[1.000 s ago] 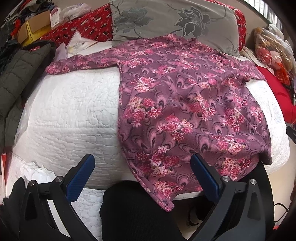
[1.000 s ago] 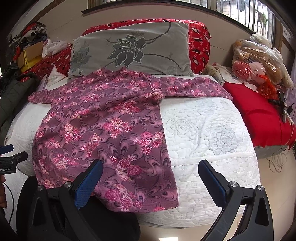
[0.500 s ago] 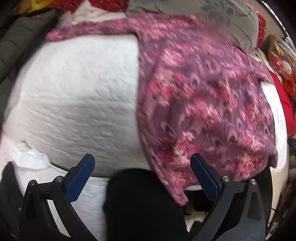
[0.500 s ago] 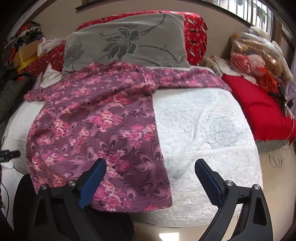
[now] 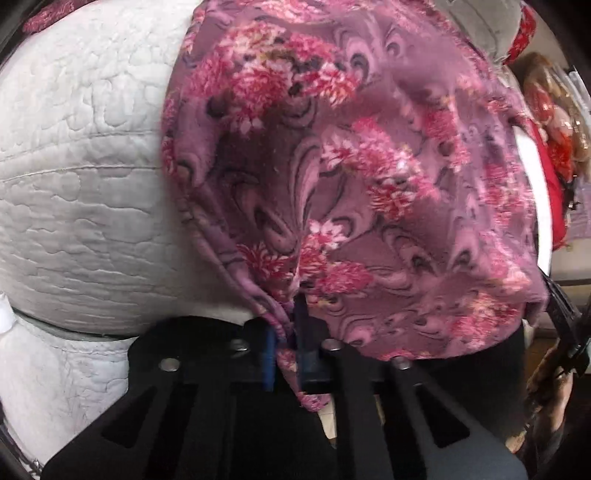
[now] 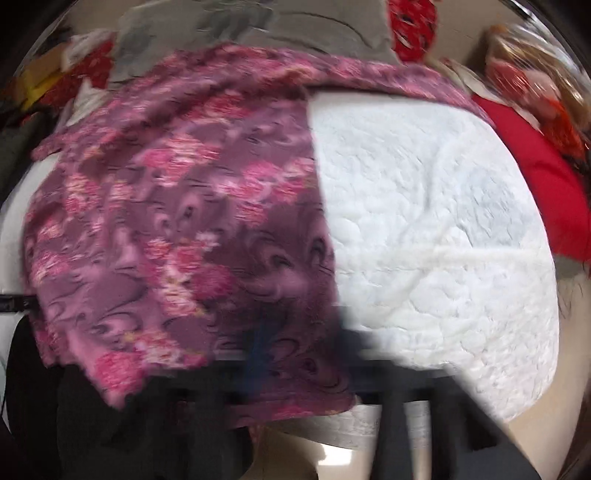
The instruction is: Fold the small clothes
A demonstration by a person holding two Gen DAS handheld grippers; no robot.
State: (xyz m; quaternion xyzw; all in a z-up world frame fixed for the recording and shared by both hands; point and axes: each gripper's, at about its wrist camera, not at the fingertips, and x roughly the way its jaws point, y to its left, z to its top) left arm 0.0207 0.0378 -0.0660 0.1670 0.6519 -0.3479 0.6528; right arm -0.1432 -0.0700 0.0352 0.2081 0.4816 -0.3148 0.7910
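A purple garment with a pink flower print (image 5: 369, 177) lies spread on the white quilted mattress (image 5: 81, 177), with its lower hem hanging over the near edge of the mattress. Its upper part reaches toward the far edge, where a grey pillow with a flower pattern (image 6: 258, 26) leans.

The left gripper (image 5: 286, 343) is clenched on the hem of the garment at the near edge: its blue pads (image 5: 269, 354) are pressed together with a fold of the printed cloth between them, and a small tail of cloth hangs below the jaws.

The right gripper (image 6: 266, 354) is at the near edge too, at the right lower corner of the garment. This view is strongly blurred; the blue pad (image 6: 258, 350) appears to sit against the cloth and the black arms are close together, so it seems clenched on the hem, but this cannot be told with certainty.

At the right side of the mattress lies a red cloth (image 6: 543, 177). Red printed cushions (image 6: 413, 33) stand at the far edge beside the pillow.
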